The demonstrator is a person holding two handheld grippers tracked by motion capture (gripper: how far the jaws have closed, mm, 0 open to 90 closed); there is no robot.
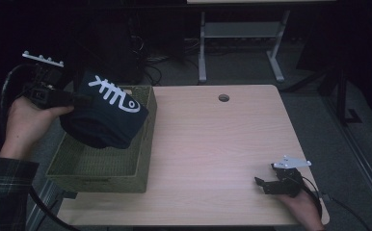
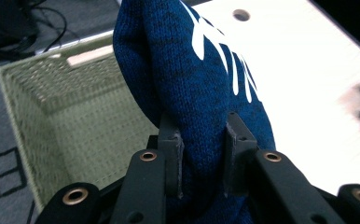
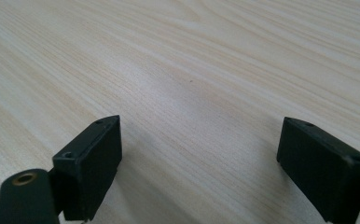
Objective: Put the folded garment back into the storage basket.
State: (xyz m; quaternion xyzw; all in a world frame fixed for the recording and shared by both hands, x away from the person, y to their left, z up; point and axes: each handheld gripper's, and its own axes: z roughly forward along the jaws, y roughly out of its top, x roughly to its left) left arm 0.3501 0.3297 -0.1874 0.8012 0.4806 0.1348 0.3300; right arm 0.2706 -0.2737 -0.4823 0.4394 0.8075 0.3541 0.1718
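A dark blue knitted garment (image 1: 104, 113) with a white fish-bone print hangs bunched above the olive woven basket (image 1: 128, 175) at the table's left. My left gripper (image 1: 80, 99) is shut on its cloth; in the left gripper view the blue knit (image 2: 201, 88) is pinched between the two black jaws of the left gripper (image 2: 201, 154), with the basket's inside (image 2: 75, 116) below. My right gripper (image 1: 261, 184) rests low near the table's front right corner, open. In the right gripper view the right gripper (image 3: 199, 163) has its jaws wide apart over bare wood.
The light wooden table (image 1: 213, 144) has a round cable hole (image 1: 223, 98) near its far edge. Legs of another desk (image 1: 202, 48) stand on the dark floor behind. The basket sits at the table's left edge.
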